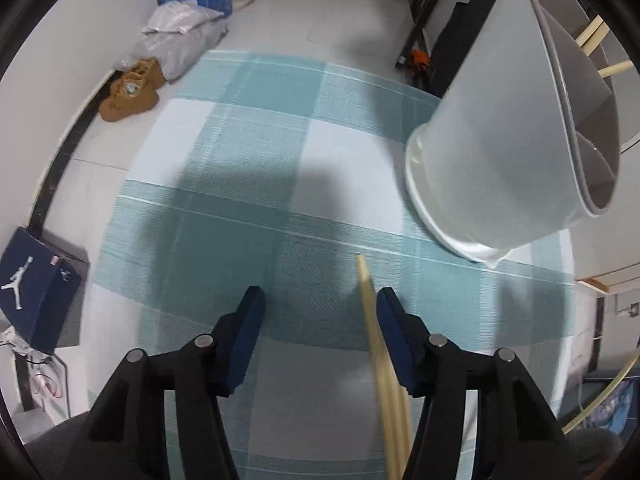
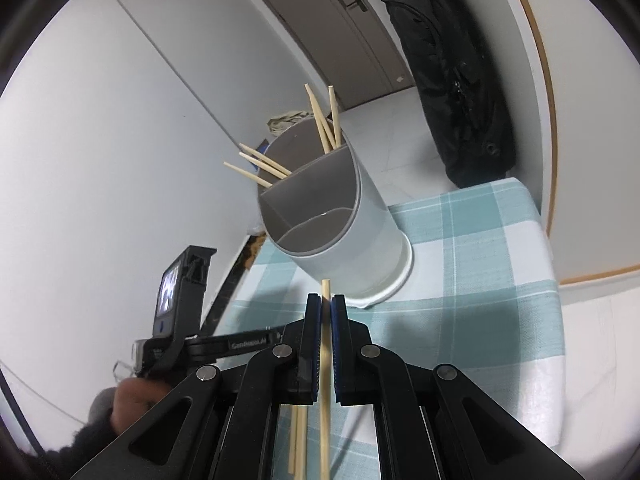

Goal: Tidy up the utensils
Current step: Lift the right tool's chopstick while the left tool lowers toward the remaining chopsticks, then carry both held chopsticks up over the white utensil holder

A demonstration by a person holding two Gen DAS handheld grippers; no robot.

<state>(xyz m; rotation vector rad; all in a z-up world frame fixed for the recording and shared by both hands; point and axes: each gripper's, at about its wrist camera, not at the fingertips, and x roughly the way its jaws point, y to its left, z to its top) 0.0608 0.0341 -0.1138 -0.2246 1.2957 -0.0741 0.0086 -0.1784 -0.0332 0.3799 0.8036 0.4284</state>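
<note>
Holder (image 1: 500,128) rim cut off up and right of left claw (image 1: 318,334). Chopstick (image 2: 325,400) lower end cut off behind right claw (image 2: 326,312).

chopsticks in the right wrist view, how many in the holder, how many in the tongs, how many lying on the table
In the holder: 6 chopsticks
In the right tongs: 1 chopstick
Lying on the table: 2 chopsticks
Total: 9
</note>
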